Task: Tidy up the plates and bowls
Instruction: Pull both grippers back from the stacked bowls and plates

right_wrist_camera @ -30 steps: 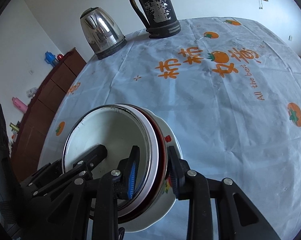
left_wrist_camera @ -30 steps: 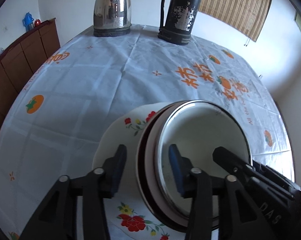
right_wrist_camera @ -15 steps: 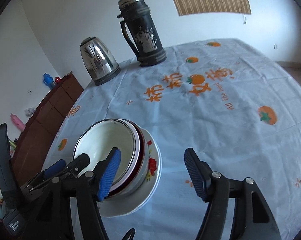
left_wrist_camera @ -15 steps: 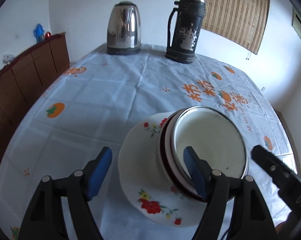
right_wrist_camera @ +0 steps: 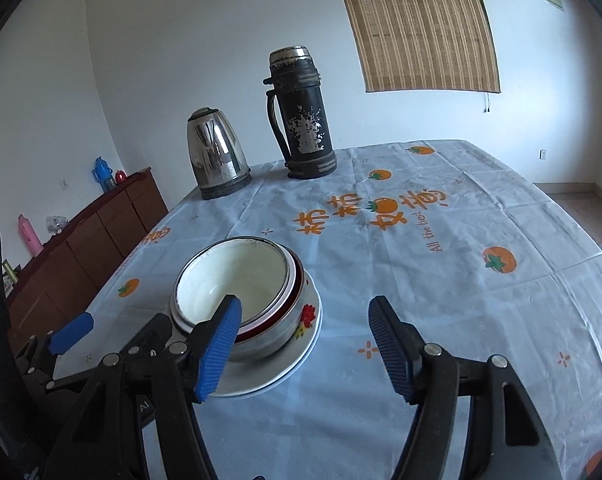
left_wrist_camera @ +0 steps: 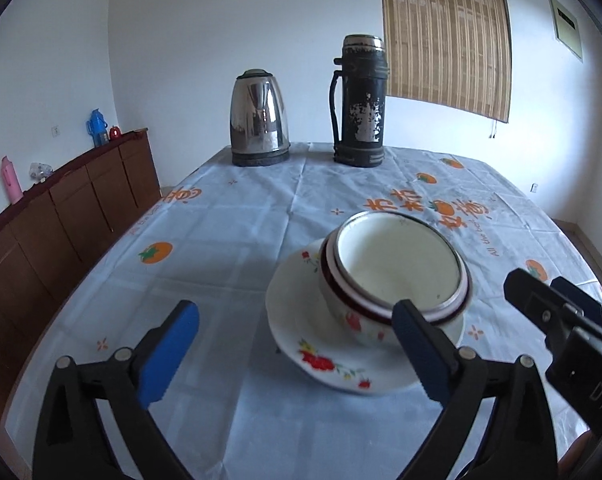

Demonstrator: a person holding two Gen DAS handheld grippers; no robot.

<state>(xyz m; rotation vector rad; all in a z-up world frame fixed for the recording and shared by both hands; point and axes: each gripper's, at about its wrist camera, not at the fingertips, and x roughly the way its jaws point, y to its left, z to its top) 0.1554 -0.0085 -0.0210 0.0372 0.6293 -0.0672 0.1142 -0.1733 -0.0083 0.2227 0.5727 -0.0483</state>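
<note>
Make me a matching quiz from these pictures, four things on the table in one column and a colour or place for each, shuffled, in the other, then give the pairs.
Things:
1. kettle
2. thermos flask
3. floral plate
4. top bowl

Descriptions:
A. black with worn patches, far edge of the table
B. white inside, metal rim, nested in the stack
C. shiny steel, left of the black one
D. under the stacked bowls, red flowers on it

Pairs: 1-C, 2-A, 3-D, 4-B

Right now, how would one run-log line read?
left gripper: opening, empty | right gripper: open, empty | bowls stacked on plate
</note>
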